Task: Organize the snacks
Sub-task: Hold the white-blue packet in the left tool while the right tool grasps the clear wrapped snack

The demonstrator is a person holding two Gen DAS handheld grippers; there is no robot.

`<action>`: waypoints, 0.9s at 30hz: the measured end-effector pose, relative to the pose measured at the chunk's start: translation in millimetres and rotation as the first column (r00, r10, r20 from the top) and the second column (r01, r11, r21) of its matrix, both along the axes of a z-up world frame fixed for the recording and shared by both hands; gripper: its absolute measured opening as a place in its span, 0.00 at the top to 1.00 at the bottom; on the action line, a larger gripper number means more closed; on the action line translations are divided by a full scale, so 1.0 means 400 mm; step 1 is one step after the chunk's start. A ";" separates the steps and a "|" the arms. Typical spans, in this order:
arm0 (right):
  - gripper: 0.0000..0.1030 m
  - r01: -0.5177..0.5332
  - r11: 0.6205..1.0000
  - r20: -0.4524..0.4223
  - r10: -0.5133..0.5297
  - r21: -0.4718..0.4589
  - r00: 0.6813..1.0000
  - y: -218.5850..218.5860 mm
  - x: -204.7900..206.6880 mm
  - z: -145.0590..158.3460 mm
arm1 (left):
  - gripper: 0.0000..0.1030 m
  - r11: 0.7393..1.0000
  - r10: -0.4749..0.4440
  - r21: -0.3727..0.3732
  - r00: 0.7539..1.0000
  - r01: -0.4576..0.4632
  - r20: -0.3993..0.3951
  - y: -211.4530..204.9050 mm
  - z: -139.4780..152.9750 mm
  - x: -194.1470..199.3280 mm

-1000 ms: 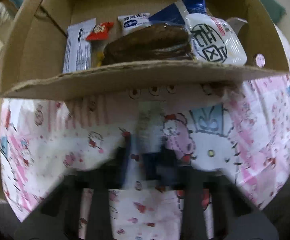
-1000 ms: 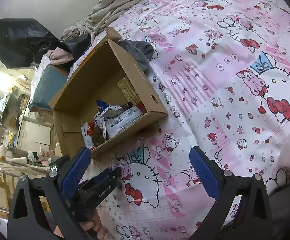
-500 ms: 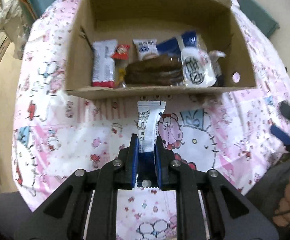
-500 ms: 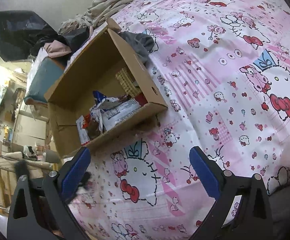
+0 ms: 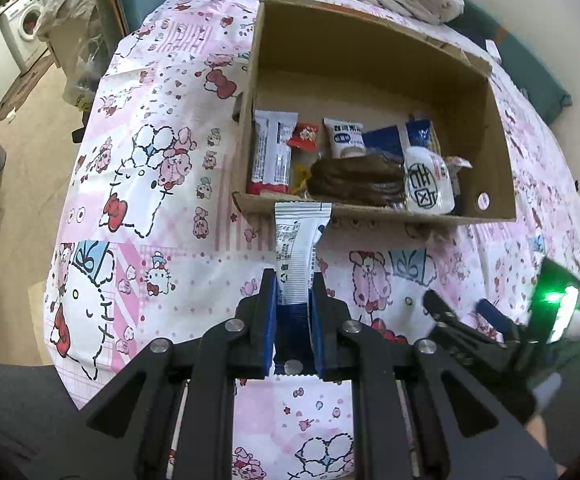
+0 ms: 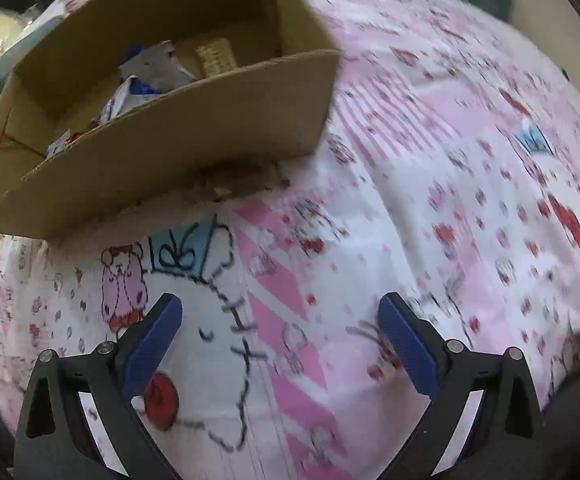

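left gripper (image 5: pixel 294 312): pads pinched on the lower end of a white snack packet (image 5: pixel 299 248), pitched steeply down, above the pink bedsheet (image 5: pixel 138 184).
packet: stands up between the pads, top edge just short of the box's near wall; not in yet.
right gripper (image 6: pixel 278 344): spread wide, nothing between the pads, low over the sheet just before the cardboard box (image 6: pixel 162 148), angled down.
box contents: long wrapped bar (image 5: pixel 272 152), small red sachet (image 5: pixel 305 135), brown pastry (image 5: pixel 356 180), white round pack (image 5: pixel 426 186), blue packs behind.
progress: most snacks look boxed; held packet left. No other loose snack visible on the sheet.
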State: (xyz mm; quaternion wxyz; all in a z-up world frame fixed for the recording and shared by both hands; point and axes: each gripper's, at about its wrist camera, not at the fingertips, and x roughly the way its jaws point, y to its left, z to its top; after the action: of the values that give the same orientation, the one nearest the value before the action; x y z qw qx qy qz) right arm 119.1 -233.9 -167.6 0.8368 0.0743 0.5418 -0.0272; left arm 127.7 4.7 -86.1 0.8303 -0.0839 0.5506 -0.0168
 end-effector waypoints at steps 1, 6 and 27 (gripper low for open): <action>0.02 -0.009 1.000 0.014 0.009 -0.027 1.000 0.005 0.006 -0.004 | 0.88 1.000 0.005 -0.009 1.000 -0.005 0.002 0.003 0.001 0.001; 0.01 -0.103 0.987 0.045 0.109 -0.124 0.993 0.040 0.053 -0.034 | 0.88 0.999 0.020 -0.050 1.000 -0.021 -0.012 0.011 -0.005 0.008; 0.28 -0.191 0.973 0.133 0.208 -0.129 0.969 0.068 0.204 -0.020 | 0.88 1.000 0.005 -0.017 0.999 -0.006 -0.041 -0.009 -0.042 0.007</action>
State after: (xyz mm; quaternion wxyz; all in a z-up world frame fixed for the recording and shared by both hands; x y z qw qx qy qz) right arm 200.7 -206.9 -175.7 0.8754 -0.0275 0.4815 0.0314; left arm 130.4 1.3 -102.9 0.8181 -0.0928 0.5673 -0.0176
